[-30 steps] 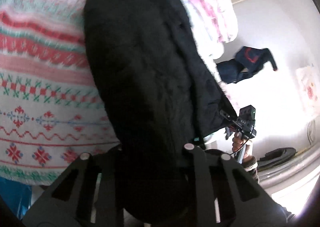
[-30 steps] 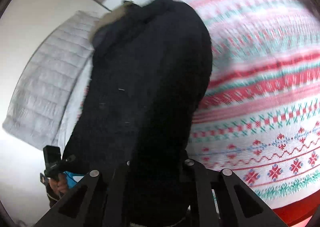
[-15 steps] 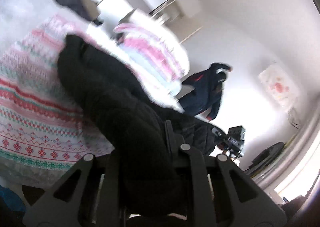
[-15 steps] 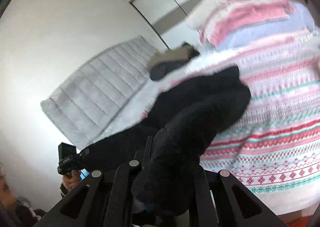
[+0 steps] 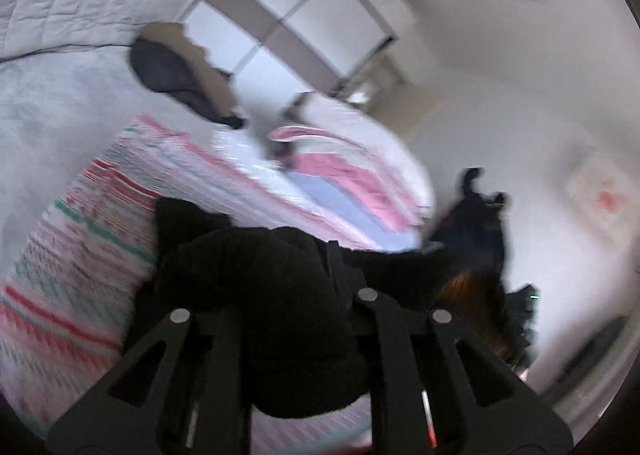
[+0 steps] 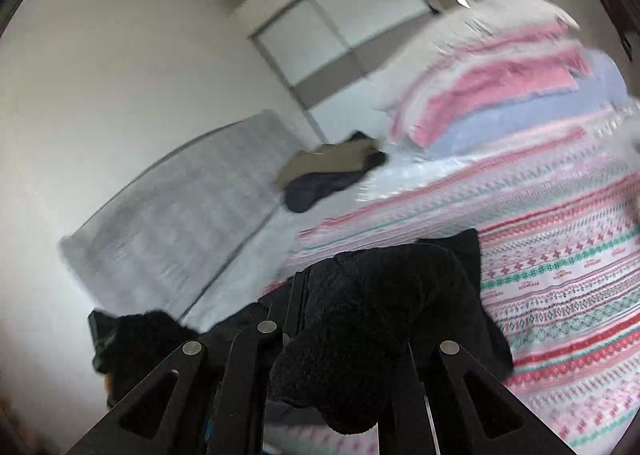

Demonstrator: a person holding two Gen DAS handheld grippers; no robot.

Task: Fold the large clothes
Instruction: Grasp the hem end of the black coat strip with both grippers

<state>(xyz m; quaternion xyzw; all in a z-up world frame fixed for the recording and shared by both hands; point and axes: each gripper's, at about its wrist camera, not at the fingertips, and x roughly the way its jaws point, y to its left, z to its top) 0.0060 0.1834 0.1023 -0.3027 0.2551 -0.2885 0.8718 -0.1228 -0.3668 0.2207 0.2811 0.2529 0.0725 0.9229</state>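
Note:
A black fleece garment (image 5: 256,267) hangs bunched between both grippers, above the patterned bedspread (image 5: 76,255). My left gripper (image 5: 288,291) is shut on one thick fold of it, and the fabric hides the fingertips. In the right wrist view the same black garment (image 6: 384,315) bulges out between the fingers of my right gripper (image 6: 352,311), which is shut on it. A stretch of the garment runs off toward the other gripper in each view. The picture is blurred by motion.
The bedspread (image 6: 560,275) covers a bed with a grey quilted headboard (image 6: 180,207). A pile of pink and blue bedding (image 6: 500,87) and a dark and beige garment (image 6: 328,171) lie near the head. A wardrobe (image 5: 300,23) stands behind. A person (image 5: 476,287) in dark clothes is at the right.
Both grippers have risen and tipped upward with the black garment. It no longer lies spread on the bedspread but hangs bunched above it, and the wardrobe and headboard have come into view.

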